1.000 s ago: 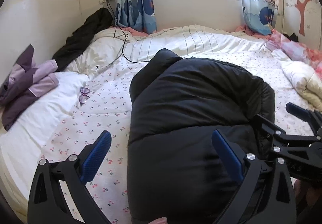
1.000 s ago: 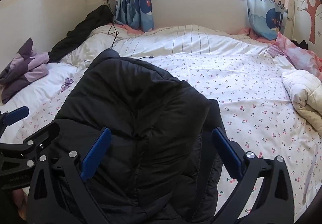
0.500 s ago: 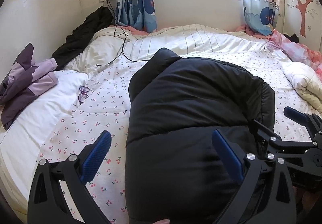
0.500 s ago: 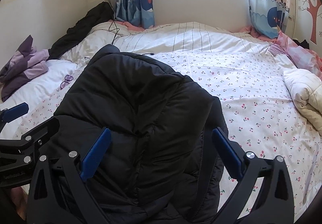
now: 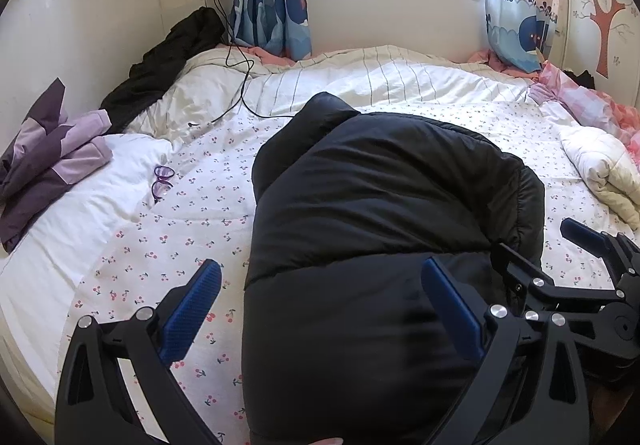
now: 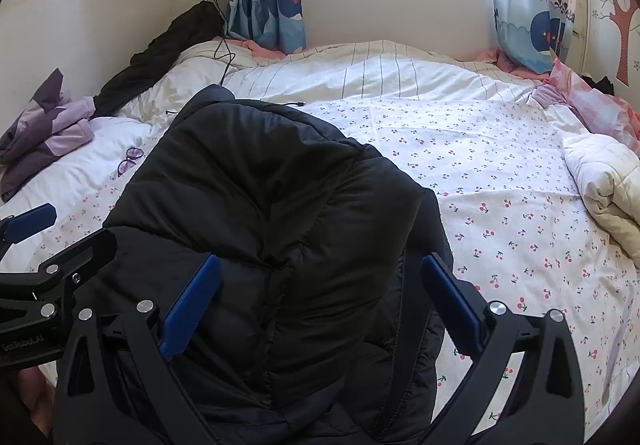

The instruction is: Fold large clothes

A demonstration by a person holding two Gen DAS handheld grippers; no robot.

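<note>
Black puffer jacket (image 6: 272,213), left gripper (image 6: 30,245) (marked "GenRobot.AI")

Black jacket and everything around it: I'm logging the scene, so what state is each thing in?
Black jacket: folded, lying on bed.
Left gripper: open, fingers empty.
Right gripper: open, fingers empty.
Purple garment: crumpled.
Glasses: folded.
Cream blanket: rolled.
Curtains: drawn aside.

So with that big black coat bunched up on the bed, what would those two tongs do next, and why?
Probably lower both and close them on the near edge. The black coat lies in a puffy heap on the cherry-print sheet, and both the left tongs and right tongs hang open, holding nothing.
</note>
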